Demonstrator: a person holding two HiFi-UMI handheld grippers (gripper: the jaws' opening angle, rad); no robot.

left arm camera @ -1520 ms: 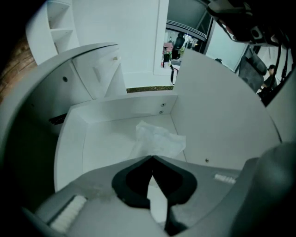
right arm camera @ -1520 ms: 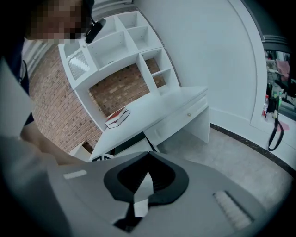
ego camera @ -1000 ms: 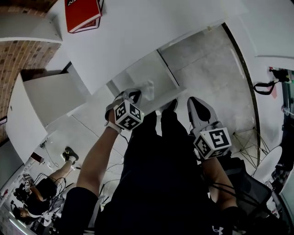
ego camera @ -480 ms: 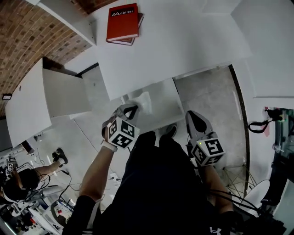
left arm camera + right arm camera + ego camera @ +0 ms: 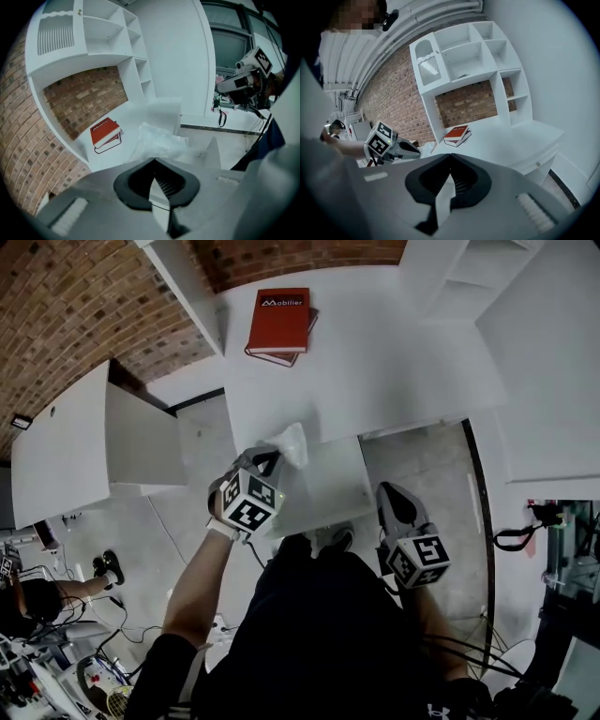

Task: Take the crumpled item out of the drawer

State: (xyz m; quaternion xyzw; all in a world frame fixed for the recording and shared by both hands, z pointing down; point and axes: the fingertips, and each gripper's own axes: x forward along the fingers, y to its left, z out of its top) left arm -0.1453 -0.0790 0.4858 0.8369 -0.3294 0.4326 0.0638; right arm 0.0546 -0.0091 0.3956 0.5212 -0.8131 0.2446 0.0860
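Note:
The crumpled item is a clear plastic wrap point(image 5: 292, 444), bunched up just beyond the left gripper's point(image 5: 270, 459) tips. The left gripper is shut on it and holds it at the front edge of the white desk point(image 5: 394, 362), above the open white drawer point(image 5: 328, 486). From the left gripper view the plastic point(image 5: 158, 140) billows out past the closed jaws of the left gripper point(image 5: 154, 161). The right gripper point(image 5: 394, 507) hangs lower to the right, beside the drawer, shut with nothing in it. In its own view the right gripper point(image 5: 450, 158) looks toward the left gripper point(image 5: 396, 146).
A red book point(image 5: 279, 320) lies on the desk near the brick wall point(image 5: 84, 306). White shelves point(image 5: 464, 51) rise above the desk. An open white cabinet door point(image 5: 61, 451) stands at the left. The holder's dark legs fill the lower middle.
The left gripper has lifted the plastic out of the drawer to the desk's front edge. The head view has tipped toward the desk. The right gripper has stayed low and shut.

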